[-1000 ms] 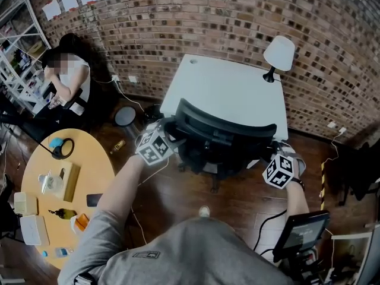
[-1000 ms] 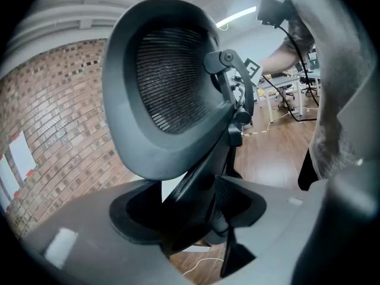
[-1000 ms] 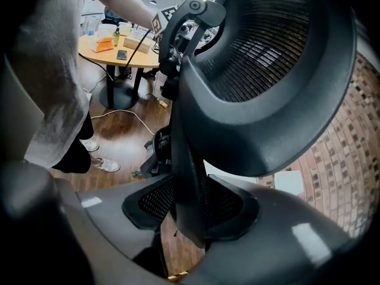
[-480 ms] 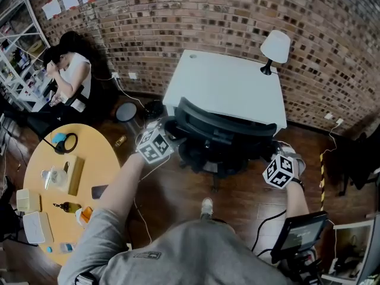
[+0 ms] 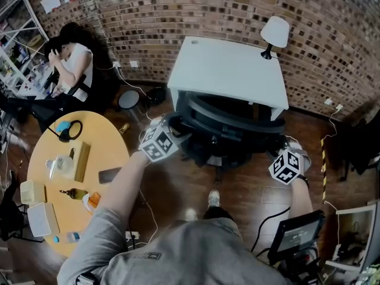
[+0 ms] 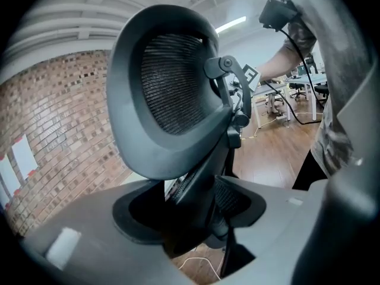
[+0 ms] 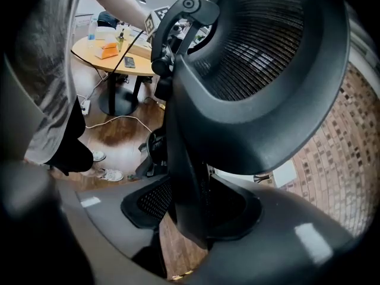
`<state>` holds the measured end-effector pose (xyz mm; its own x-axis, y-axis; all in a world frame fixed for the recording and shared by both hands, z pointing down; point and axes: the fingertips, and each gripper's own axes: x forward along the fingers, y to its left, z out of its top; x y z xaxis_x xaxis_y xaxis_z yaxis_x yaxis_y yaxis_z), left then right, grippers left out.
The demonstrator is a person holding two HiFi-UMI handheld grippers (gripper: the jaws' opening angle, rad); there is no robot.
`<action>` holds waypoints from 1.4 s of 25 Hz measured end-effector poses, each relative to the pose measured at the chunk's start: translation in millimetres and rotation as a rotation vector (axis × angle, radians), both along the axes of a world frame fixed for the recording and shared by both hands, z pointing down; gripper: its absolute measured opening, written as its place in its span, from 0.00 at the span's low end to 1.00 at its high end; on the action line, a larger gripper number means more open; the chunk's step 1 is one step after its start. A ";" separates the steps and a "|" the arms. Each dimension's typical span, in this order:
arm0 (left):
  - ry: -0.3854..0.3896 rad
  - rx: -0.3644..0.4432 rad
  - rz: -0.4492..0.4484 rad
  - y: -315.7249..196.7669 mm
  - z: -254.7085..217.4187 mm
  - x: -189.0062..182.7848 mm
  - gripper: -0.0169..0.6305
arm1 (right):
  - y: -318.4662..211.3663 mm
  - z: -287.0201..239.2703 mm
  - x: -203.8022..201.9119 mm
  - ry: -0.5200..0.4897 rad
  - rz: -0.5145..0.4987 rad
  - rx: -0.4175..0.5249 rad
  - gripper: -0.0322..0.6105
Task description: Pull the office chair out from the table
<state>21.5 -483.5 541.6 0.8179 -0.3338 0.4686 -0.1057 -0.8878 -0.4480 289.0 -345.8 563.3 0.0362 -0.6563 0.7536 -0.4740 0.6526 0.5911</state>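
Two holds are seen on the black office chair [image 5: 228,126]: the left gripper [image 6: 199,198] is closed on the left edge of the mesh backrest's frame, and the right gripper [image 7: 190,209] is closed on the right edge, each frame edge pinched between narrow jaws. Compared with a second ago, the backrest's top is no longer laid over the white table [image 5: 225,70]; it is now seen just off the table's near edge, while the seat is still tucked close to it. The person's shoe [image 5: 214,198] is placed further back on the wooden floor [image 5: 172,189]. Bare floor is left open behind the chair. A round yellow table [image 5: 110,159] is found near on the left, and a brick wall [image 5: 196,10] closes the far side.
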 end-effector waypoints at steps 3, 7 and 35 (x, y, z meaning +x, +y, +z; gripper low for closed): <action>0.000 -0.004 0.002 18.4 1.1 -8.6 0.43 | 18.8 2.7 -8.2 -0.001 -0.014 -0.012 0.37; 0.001 -0.002 -0.002 40.4 3.2 -19.0 0.43 | 41.4 4.6 -19.3 0.007 -0.038 -0.018 0.36; -0.002 -0.034 -0.162 201.3 -5.8 -67.3 0.43 | 173.2 -8.7 -56.8 -0.024 -0.243 0.037 0.35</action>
<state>-45.8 -282.2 535.8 0.7535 -0.4452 0.4837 -0.2480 -0.8739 -0.4181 232.2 -172.6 554.6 -0.1443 -0.6710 0.7273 -0.3198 0.7272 0.6074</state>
